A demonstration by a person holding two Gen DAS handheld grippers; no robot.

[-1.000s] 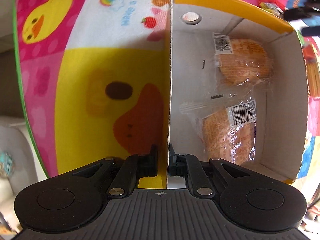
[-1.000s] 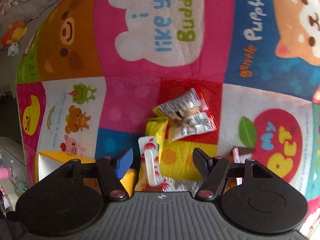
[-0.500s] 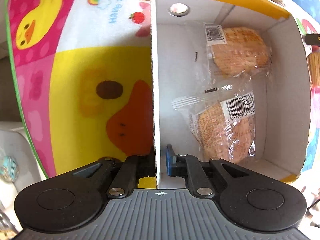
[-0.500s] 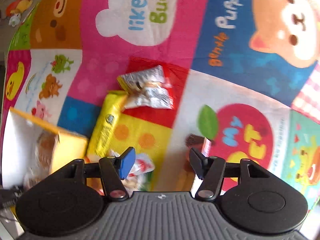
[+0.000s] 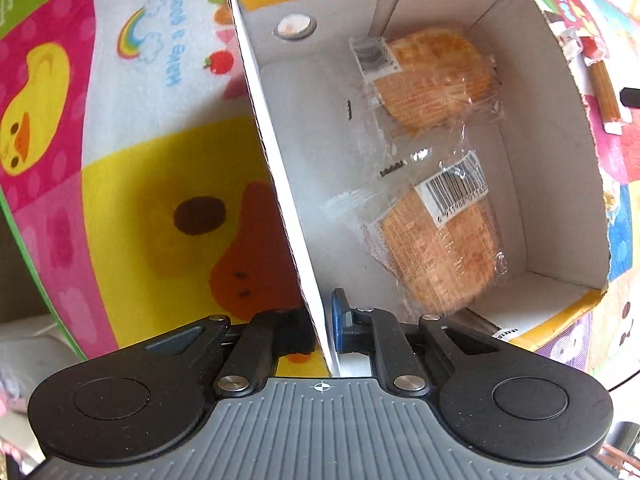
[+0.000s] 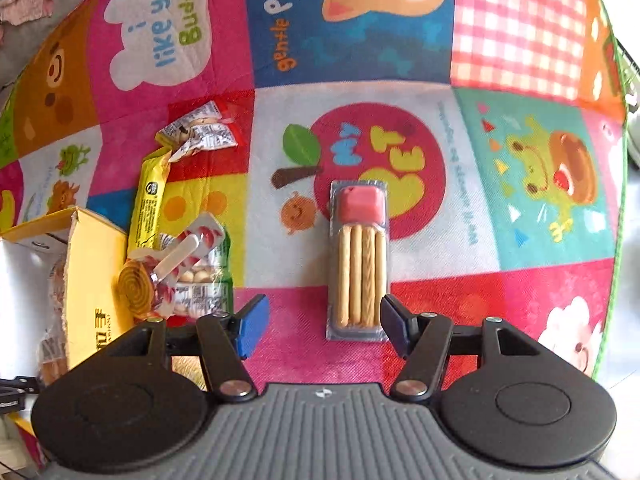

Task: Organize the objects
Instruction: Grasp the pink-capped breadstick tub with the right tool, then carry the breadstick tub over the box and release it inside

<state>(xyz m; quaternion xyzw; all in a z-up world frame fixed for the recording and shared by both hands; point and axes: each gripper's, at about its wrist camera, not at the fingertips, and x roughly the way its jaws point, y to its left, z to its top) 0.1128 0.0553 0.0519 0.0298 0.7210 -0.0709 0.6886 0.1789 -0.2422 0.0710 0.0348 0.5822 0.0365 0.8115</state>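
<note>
**Box pinned at left, stick pack lined up at right**

Bright patchwork play mat (image 6: 280, 344) underneath everything, printed with cartoon animals; no table anywhere in sight.

Far left of the mat: yellow duck panels and a rainbow. Next along, left gripper (image 5: 320, 324) clamped together on the near wall of the yellow-and-white cardboard box (image 5: 280, 184), one pad outside, the blue pad inside. Within the box, two clear-wrapped round cakes (image 5: 436, 84), (image 5: 440, 248), lying flat on the bottom, each with a barcode sticker.

Further right, beside the box: long yellow sachet (image 6: 148, 200), two small crinkled packets (image 6: 200, 132) above it, then a spiral lollipop (image 6: 136, 288) on top of a clear bag of small round sweets (image 6: 200, 280).

Right again, apart from that cluster: blister pack of biscuit sticks with a pink dip tub (image 6: 358, 256), lying lengthwise on the mat; right gripper (image 6: 324, 326) above its near end, pads spread wider than the pack and touching nothing, pack off-centre towards the right pad.

Risks, as a guess: closing off-centre could nudge or spin the pack instead of catching it; squeezing hard could snap the sticks or buckle the thin blister; thin box wall could bend or slip from the left grip and tip the cakes.

Legible writing: "i like you Buddy", "gentle Puppy", "My PET" on the mat; barcode digits partly legible, roughly "6 911988"; print on the sachet and box side too small to make out.
</note>
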